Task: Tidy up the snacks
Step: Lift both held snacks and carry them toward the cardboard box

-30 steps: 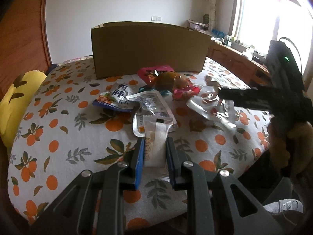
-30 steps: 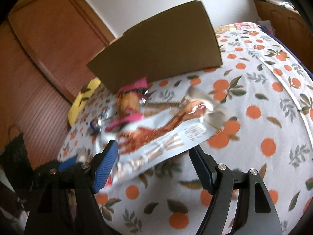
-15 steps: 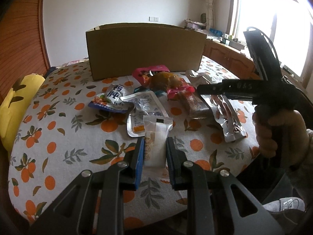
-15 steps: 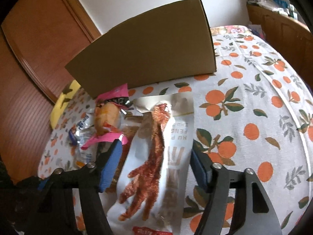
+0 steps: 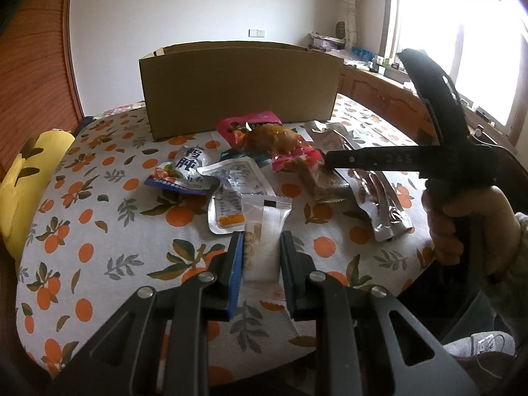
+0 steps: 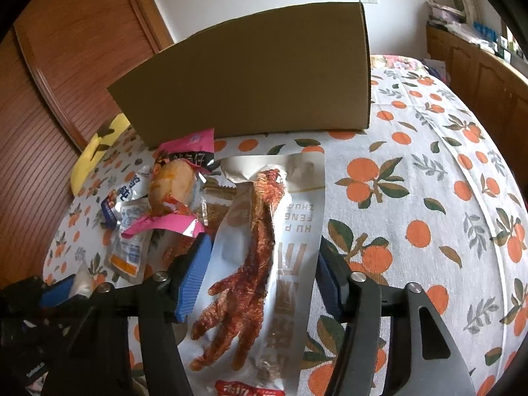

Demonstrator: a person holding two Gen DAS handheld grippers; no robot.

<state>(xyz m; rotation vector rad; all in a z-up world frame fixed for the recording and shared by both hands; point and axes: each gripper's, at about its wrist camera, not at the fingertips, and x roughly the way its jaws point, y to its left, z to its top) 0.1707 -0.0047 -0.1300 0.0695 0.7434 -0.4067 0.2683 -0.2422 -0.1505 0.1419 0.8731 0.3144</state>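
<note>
Right now my left gripper (image 5: pixel 260 257) has its fingers (image 5: pixel 235 264) clamped on a small white sealed snack sachet (image 5: pixel 264 231), pressing it from both sides at the near middle of the surface (image 5: pixel 99 231), which wears a white cloth printed with oranges and leaves; my right gripper (image 6: pixel 260 280) stands with its blue-padded fingers (image 6: pixel 194 280) apart, one on each side of a long silver pouch showing a reddish chicken foot (image 6: pixel 264 264), and I cannot tell whether the pads touch it; that pouch lies flat on the cloth, running from near to far; left of it sit a pink-edged packet with a golden-brown piece inside (image 6: pixel 171 191), and farther left a clear pouch with an orange label (image 6: pixel 128 250); from my left side I see a blue and white packet with Chinese characters (image 5: pixel 181 173) lying left of the clear pouch; a brown open-topped cardboard box (image 5: pixel 241 82) stands upright at the far side of the surface, just behind the pile; a yellow cushion (image 5: pixel 23 178) rests at the left edge; my right hand (image 5: pixel 468 227) grips the black handle at the right.
</note>
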